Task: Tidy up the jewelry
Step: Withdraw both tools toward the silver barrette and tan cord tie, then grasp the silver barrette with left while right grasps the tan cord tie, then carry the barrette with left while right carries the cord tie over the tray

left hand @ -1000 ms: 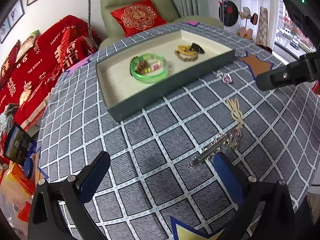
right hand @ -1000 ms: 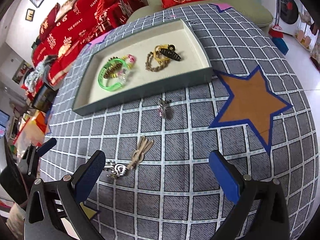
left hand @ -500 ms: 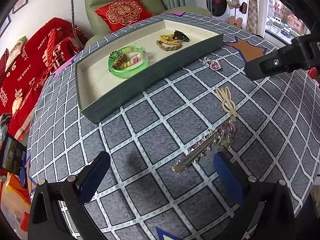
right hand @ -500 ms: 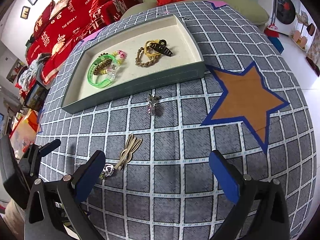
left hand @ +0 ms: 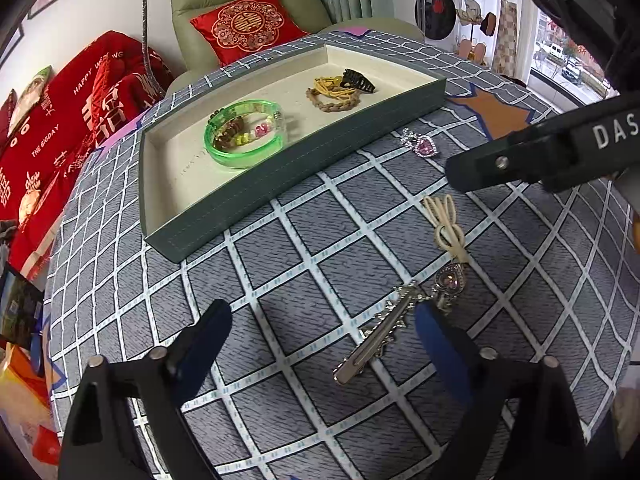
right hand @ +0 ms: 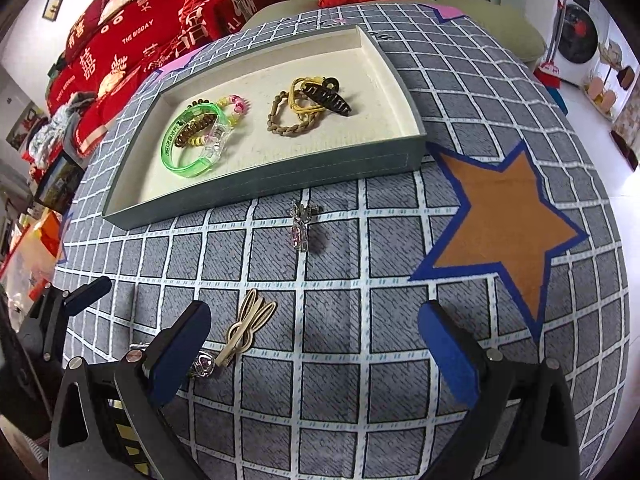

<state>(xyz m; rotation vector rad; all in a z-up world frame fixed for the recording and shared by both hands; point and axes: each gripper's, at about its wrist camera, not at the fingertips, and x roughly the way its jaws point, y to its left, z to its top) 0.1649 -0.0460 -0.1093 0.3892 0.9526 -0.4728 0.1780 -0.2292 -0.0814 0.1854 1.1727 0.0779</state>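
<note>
The silver hair clip (left hand: pixel 380 334) is largely hidden in the right wrist view behind the left finger of the right gripper (right hand: pixel 314 344); only a sliver of it and its heart charm (right hand: pixel 205 363) can be seen there. The clip is seen lying on the checked tablecloth (left hand: pixel 296 240) between the fingers of the left gripper (left hand: pixel 322 332), close to the right pad, untouched. The left jaws are closing, still wide; the right gripper is held spread, empty. Both are pitched steeply downward. The cream loop tie (left hand: pixel 446 224) and pink heart pendant (left hand: pixel 424 146) are found outside the tray (left hand: pixel 280 188).
</note>
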